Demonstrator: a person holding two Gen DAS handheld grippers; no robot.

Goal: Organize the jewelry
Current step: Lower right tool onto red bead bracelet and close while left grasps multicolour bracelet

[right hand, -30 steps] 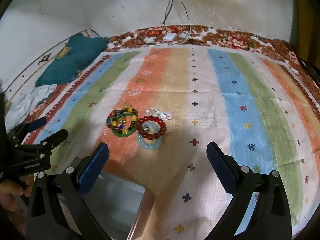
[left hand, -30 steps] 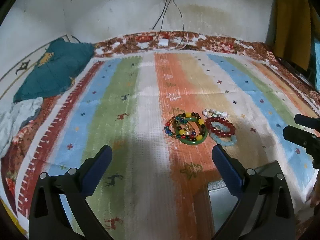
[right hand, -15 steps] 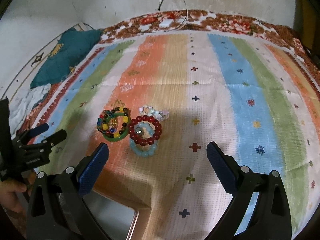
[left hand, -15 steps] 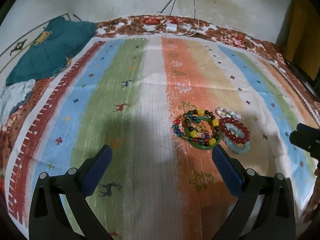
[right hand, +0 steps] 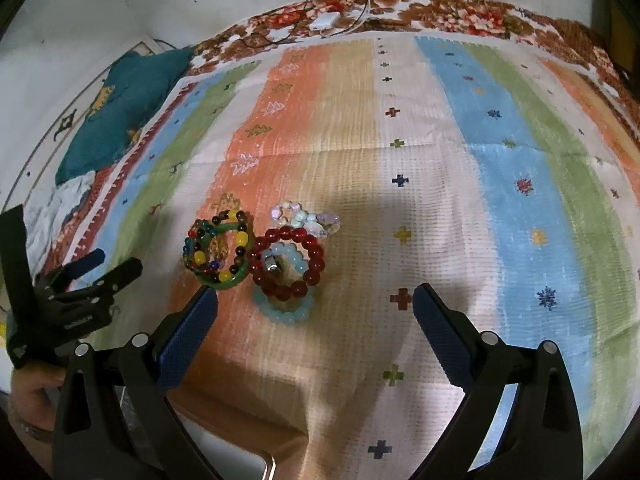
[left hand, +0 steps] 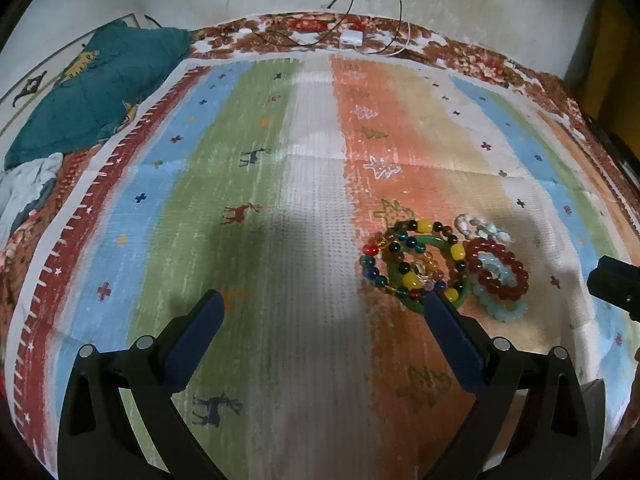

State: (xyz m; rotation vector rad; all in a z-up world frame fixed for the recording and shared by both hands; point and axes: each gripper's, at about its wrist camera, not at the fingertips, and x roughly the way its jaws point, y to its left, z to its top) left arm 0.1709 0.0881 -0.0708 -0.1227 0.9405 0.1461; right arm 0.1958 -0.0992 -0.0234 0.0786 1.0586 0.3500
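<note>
A pile of bracelets lies on the striped cloth [right hand: 400, 140]. A green bangle [right hand: 224, 285] sits under a multicoloured bead bracelet [right hand: 200, 257]. To its right, a red bead bracelet [right hand: 316, 257] lies over a pale blue one [right hand: 285, 315], with a small silver piece [right hand: 272, 265] inside the ring. A pastel bead bracelet [right hand: 308, 219] lies just behind. My right gripper [right hand: 314, 294] hangs open just short of the red and blue bracelets. My left gripper [left hand: 322, 300] is open and holds nothing; its right finger overlaps the green bangle [left hand: 440, 244] in its view.
A silvery metal box [right hand: 240, 460] sits at the near edge under my right gripper. A teal cushion [left hand: 96, 96] and a white cloth [left hand: 24, 188] lie far left. Cables and a white charger [left hand: 352, 36] rest by the wall. A hand [right hand: 28, 392] holds the left gripper [right hand: 92, 280].
Both grippers have moved forward and lower toward the bracelets, which now look larger and nearer. The metal box has dropped out of the left wrist view. The bracelets have not moved.
</note>
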